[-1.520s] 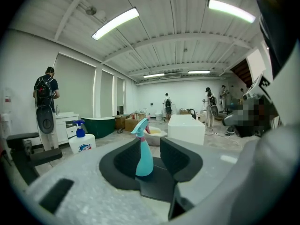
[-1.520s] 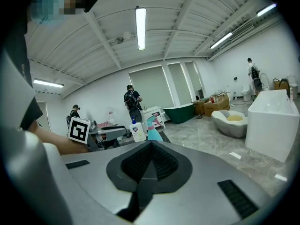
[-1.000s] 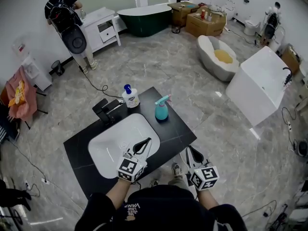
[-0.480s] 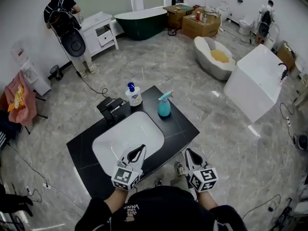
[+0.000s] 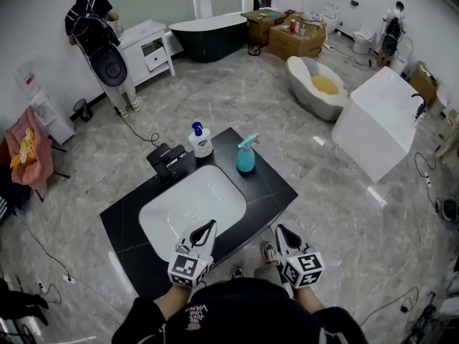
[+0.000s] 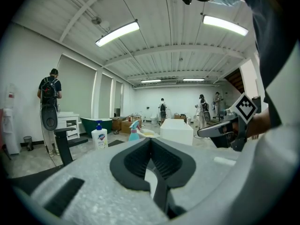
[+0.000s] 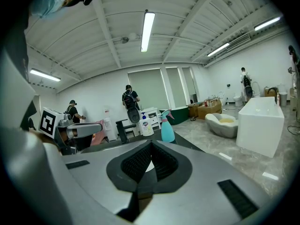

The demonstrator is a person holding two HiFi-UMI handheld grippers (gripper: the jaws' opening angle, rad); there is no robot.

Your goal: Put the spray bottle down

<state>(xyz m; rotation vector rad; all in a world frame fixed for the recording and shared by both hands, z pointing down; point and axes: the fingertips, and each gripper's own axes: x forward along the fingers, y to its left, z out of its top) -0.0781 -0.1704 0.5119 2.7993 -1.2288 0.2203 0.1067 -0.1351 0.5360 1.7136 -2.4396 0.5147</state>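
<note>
The teal spray bottle [image 5: 245,156] stands upright on the far right part of the black counter [image 5: 269,192], free of both grippers. It also shows far ahead as the spray bottle [image 6: 134,131] in the left gripper view and the spray bottle [image 7: 167,128] in the right gripper view. My left gripper [image 5: 209,226] hovers at the near rim of the white basin [image 5: 192,208], jaws shut and empty [image 6: 150,140]. Off the counter's near right edge, my right gripper [image 5: 280,229] is shut too, with nothing in it [image 7: 150,144].
A white pump soap bottle [image 5: 201,140] and a black faucet [image 5: 168,160] stand behind the basin. Around the counter lie a white tub [image 5: 376,124], an oval tub [image 5: 319,88] and a dark green tub [image 5: 208,33]. A person [image 5: 100,41] stands at a white cabinet far left.
Both grippers have drawn back toward me, the left from over the basin to its near rim. The spray bottle has stayed where it stands.
</note>
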